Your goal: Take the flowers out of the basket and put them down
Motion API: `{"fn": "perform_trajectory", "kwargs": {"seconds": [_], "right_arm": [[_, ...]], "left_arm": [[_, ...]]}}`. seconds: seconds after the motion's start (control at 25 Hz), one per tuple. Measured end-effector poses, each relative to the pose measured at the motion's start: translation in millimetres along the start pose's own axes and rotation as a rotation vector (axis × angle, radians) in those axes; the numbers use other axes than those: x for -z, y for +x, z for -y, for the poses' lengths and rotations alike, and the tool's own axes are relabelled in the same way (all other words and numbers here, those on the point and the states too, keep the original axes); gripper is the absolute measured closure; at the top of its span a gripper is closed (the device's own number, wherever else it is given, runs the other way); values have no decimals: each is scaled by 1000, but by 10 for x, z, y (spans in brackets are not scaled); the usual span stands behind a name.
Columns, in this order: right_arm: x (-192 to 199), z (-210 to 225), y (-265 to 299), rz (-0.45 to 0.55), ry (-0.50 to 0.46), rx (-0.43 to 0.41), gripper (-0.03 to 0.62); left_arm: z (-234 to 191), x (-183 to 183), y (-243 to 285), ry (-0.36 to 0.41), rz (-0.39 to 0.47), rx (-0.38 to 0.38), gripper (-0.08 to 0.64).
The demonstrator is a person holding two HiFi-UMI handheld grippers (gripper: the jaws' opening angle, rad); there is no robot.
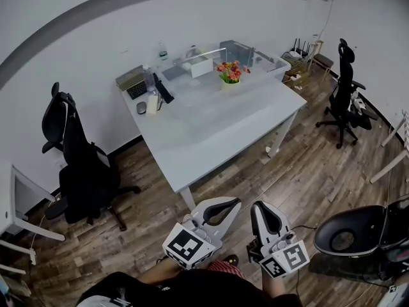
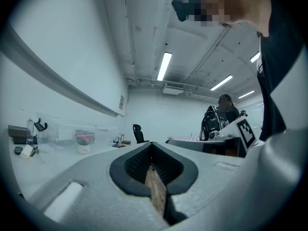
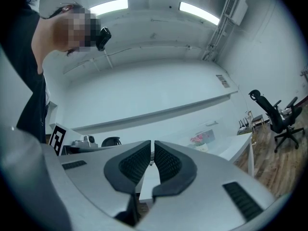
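My left tongs (image 1: 231, 204) are pressed together with nothing between the pads; my right tongs (image 1: 261, 211) are likewise closed and empty; both are held close in front of me, side by side, above the wooden floor (image 1: 300, 171) and well short of the counter (image 1: 217, 133). The flowers (image 1: 231, 71) are in their basket (image 1: 229, 84), toward the far edge of the counter and right of its middle; a clear box (image 1: 255, 55) stands just behind it to the right; a laptop (image 1: 132, 82) lies well apart at the far left corner.

As I judge it, the step in hand is only the approach; nothing is within reach. To do it well I would come up to the counter's right side, since the flowers sit far across from the near edge; I would spread both tongs before reaching in; one pair should steady the basket at its rim while the other pinches the stems low, gently enough not to crush them; a straight lift should keep the basket from tipping; the bare stretch of counter nearer me looks a good place to lay them. From here I cannot tell how deep the stems sit.
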State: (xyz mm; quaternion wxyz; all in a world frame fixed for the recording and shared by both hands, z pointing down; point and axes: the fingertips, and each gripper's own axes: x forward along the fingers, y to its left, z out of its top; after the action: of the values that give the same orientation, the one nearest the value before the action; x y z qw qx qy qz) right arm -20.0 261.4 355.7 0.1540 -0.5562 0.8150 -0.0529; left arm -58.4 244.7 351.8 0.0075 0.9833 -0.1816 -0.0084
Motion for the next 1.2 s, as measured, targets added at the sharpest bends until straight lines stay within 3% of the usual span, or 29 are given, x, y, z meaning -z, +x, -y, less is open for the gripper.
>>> {"fn": "perform_trajectory", "kwargs": {"seconds": [0.56, 0.96, 1.2], "right_arm": [[-196, 709, -269, 18, 35, -32, 578], [-216, 923, -237, 35, 45, -29, 578], [-311, 1170, -184, 31, 19, 20, 578]], "left_arm": [[265, 21, 791, 31, -24, -21, 555], [250, 87, 1049, 39, -40, 5, 555], [172, 65, 1397, 25, -17, 61, 555]]}}
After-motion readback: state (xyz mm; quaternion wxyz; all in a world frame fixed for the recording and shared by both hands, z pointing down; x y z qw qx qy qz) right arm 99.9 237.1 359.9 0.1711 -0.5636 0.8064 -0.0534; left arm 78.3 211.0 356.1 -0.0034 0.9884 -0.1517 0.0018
